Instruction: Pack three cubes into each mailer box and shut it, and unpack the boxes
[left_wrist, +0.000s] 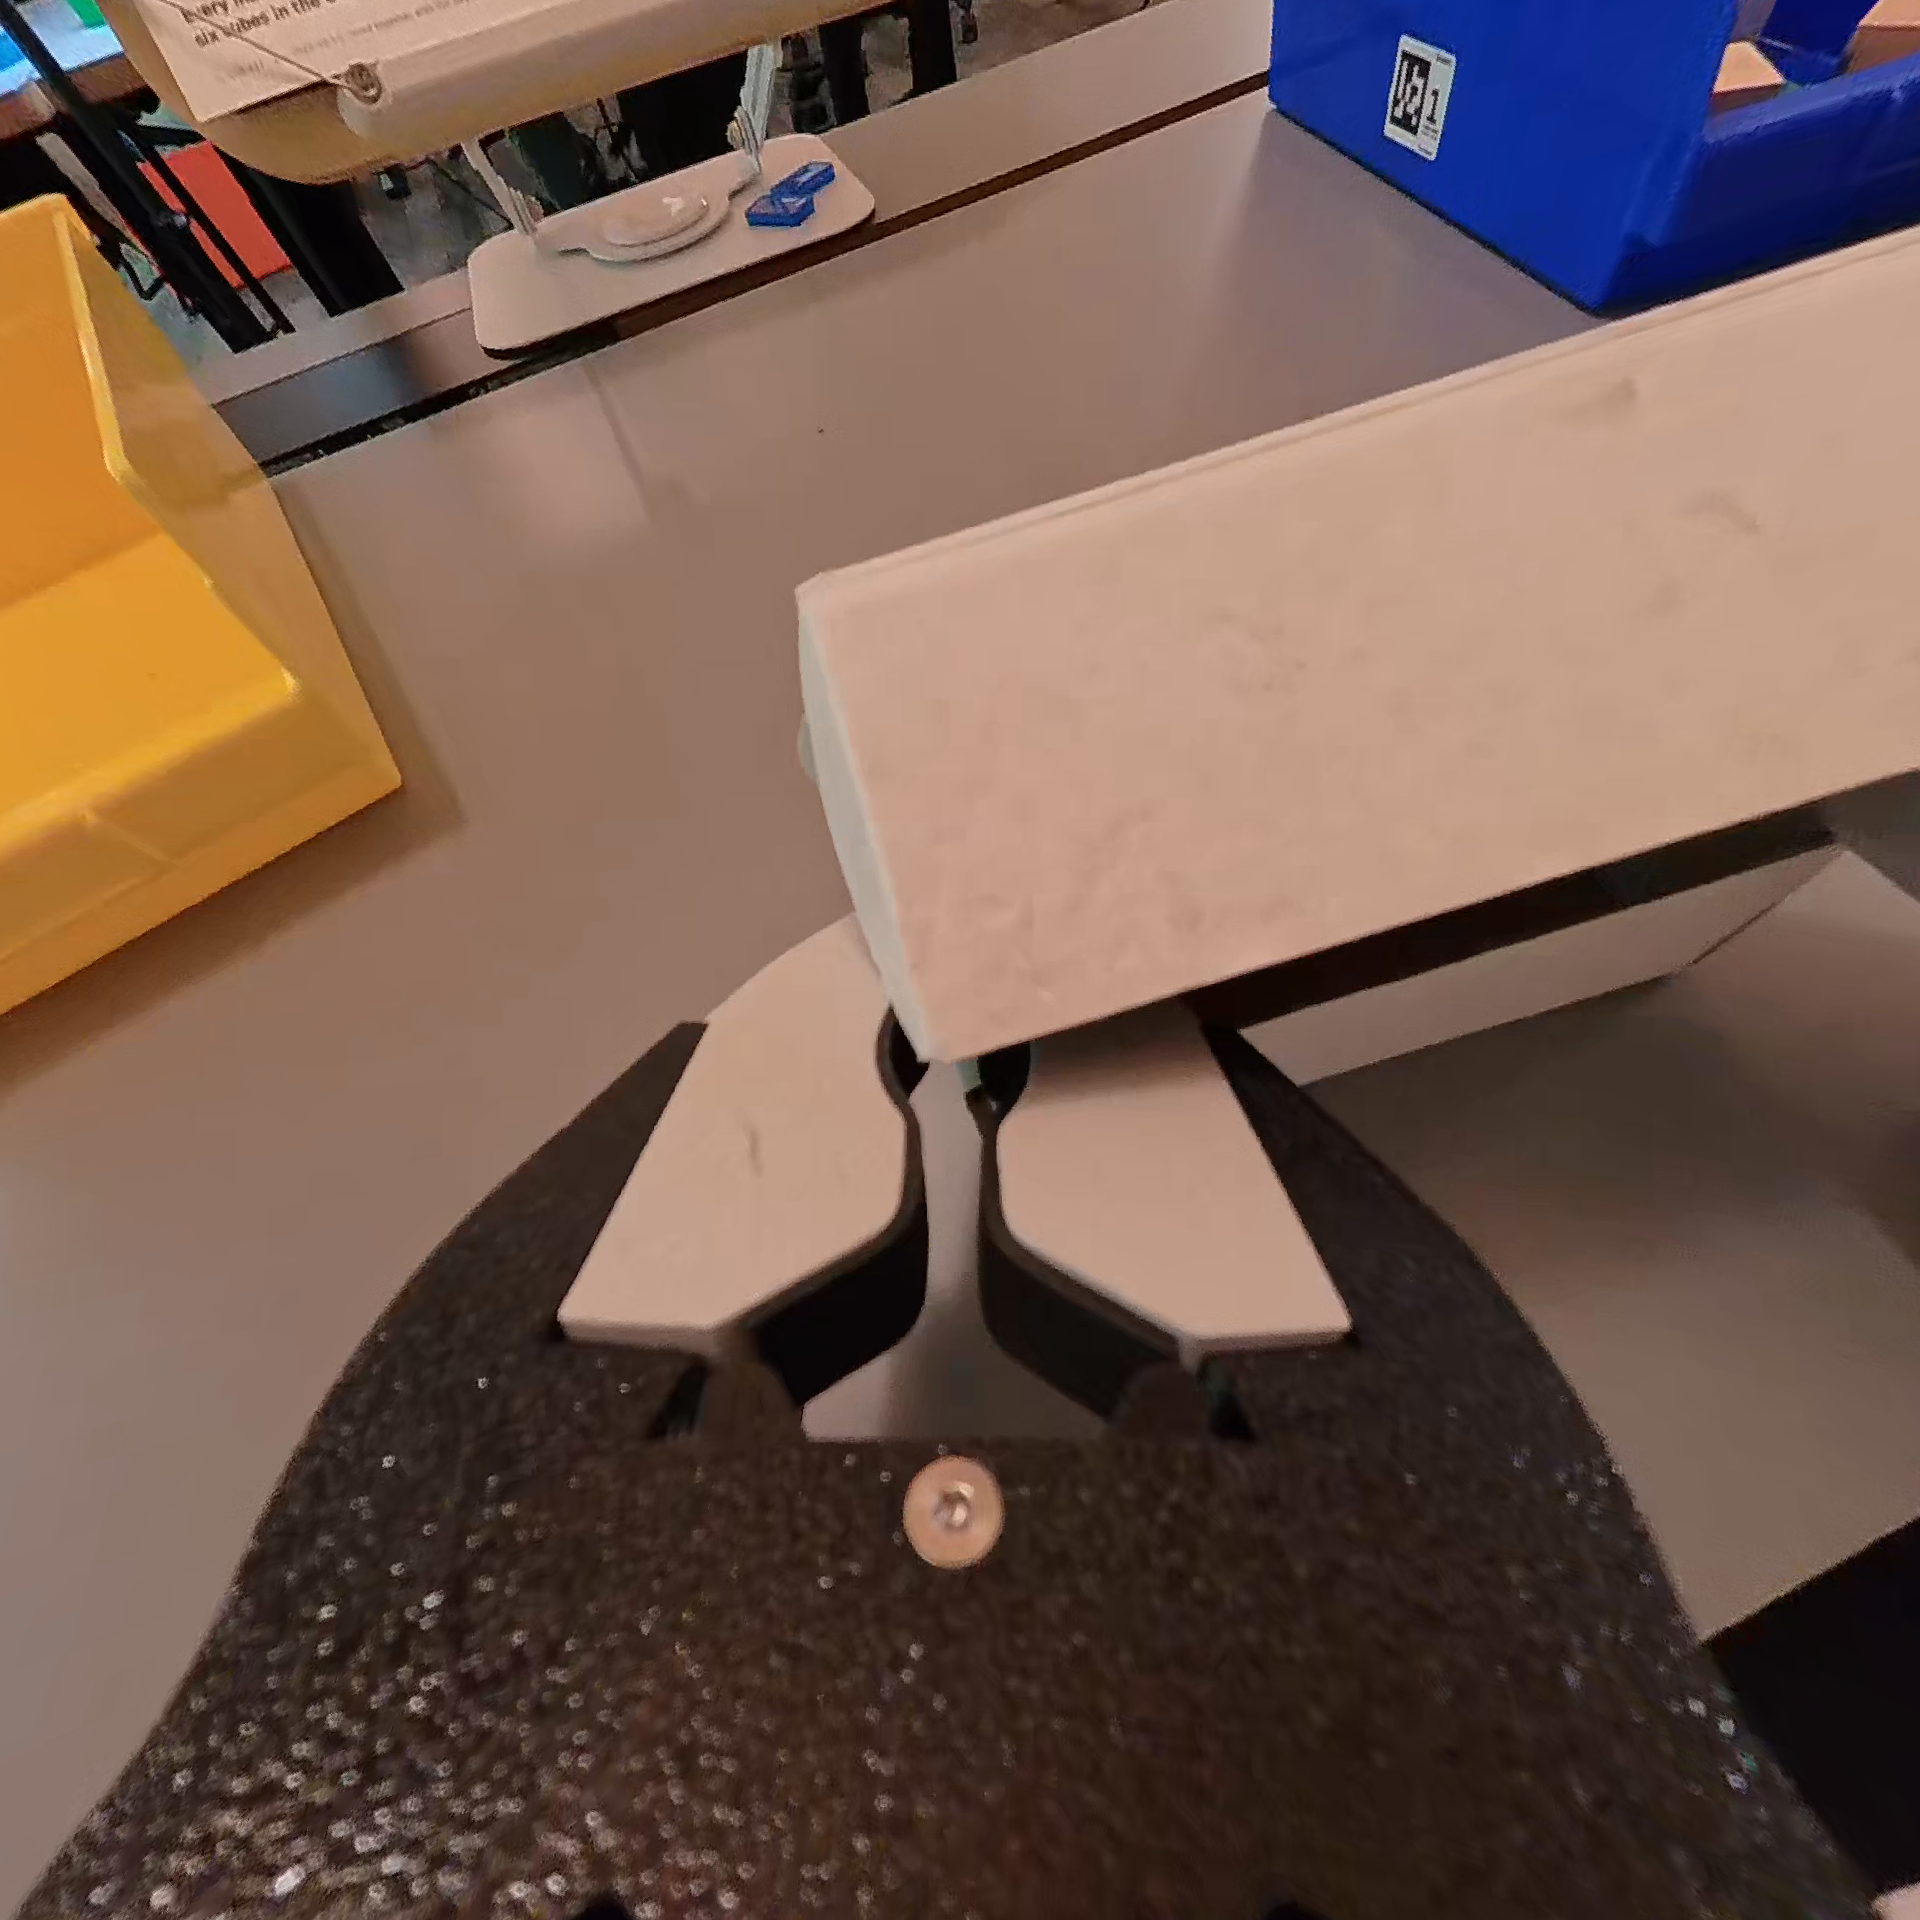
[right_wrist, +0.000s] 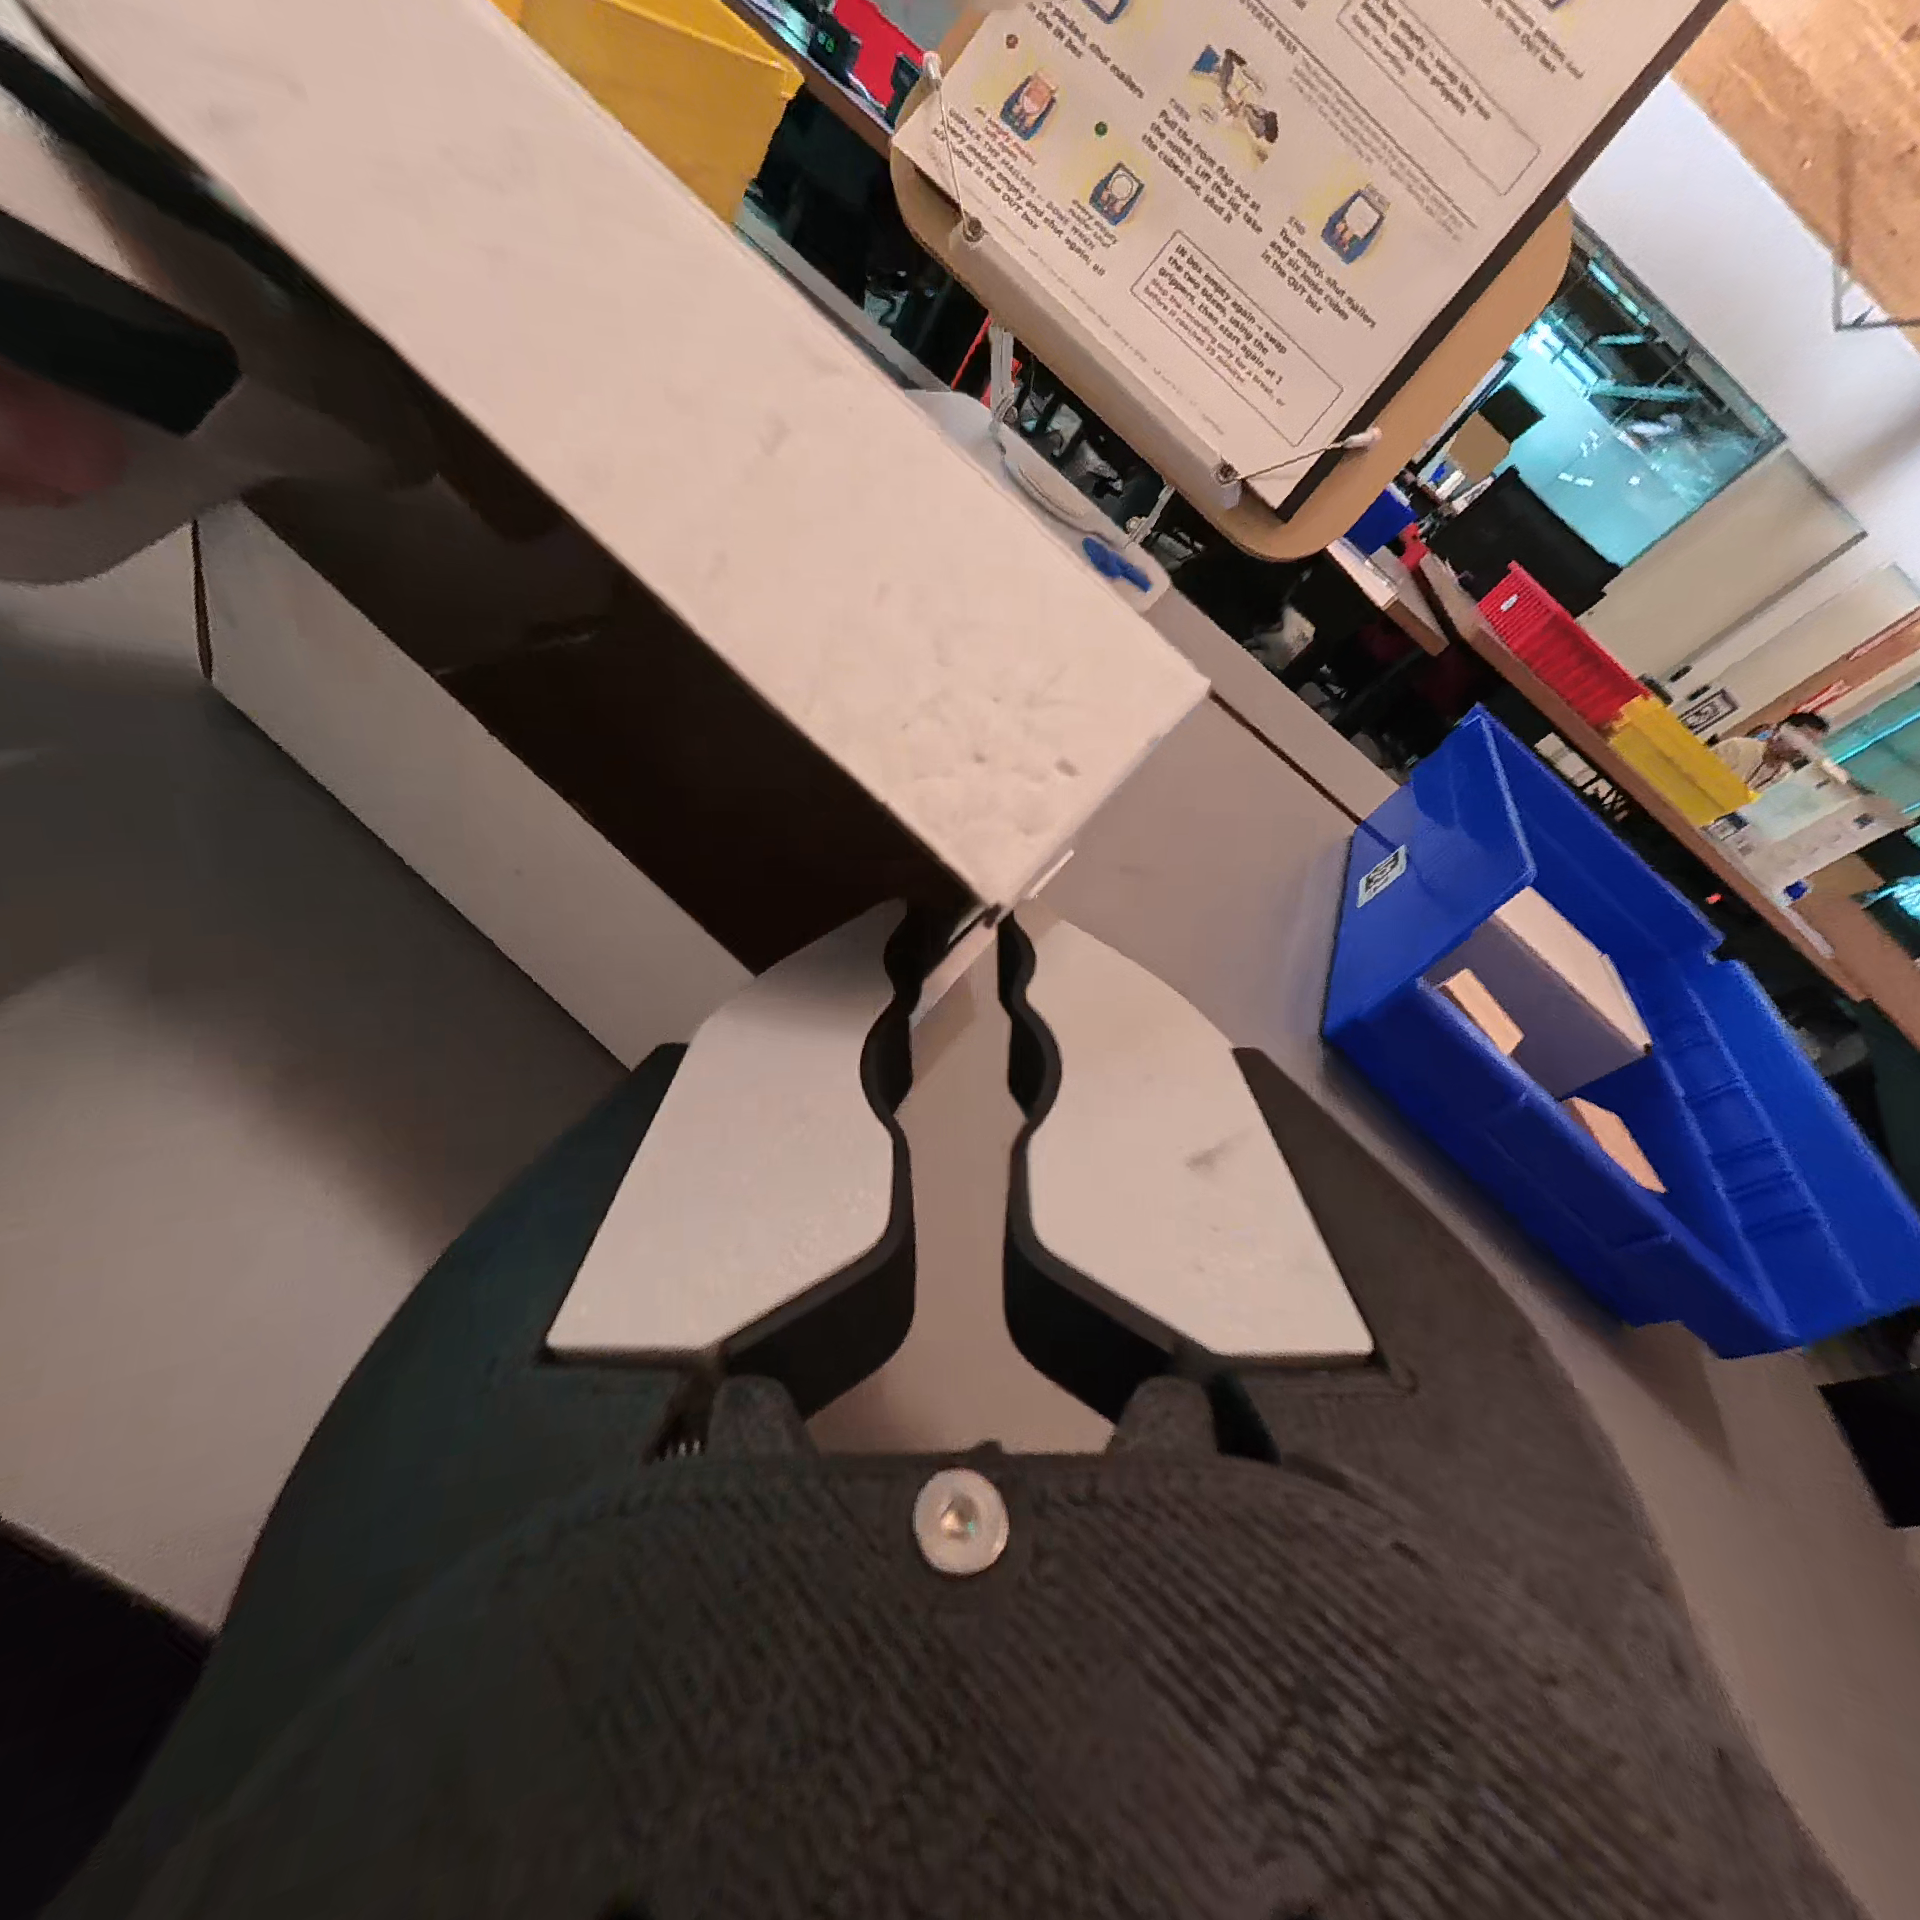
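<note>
Tools worked the white mailer box (left_wrist: 1351, 675) on the grey bench (left_wrist: 623, 623): the left tool (left_wrist: 951, 1070) and right tool (right_wrist: 951, 935) each pinched a lower corner of its raised lid, probably to swing it. Its contents were hidden. The yellow bin (left_wrist: 135, 665) looked empty; the blue bin (right_wrist: 1662, 1091) held flat white pieces.

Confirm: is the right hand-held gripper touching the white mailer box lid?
Touching. In the right wrist view the right hand-held gripper has the front corner of the lid running in between its fingertips, with no gap visible there.
</note>
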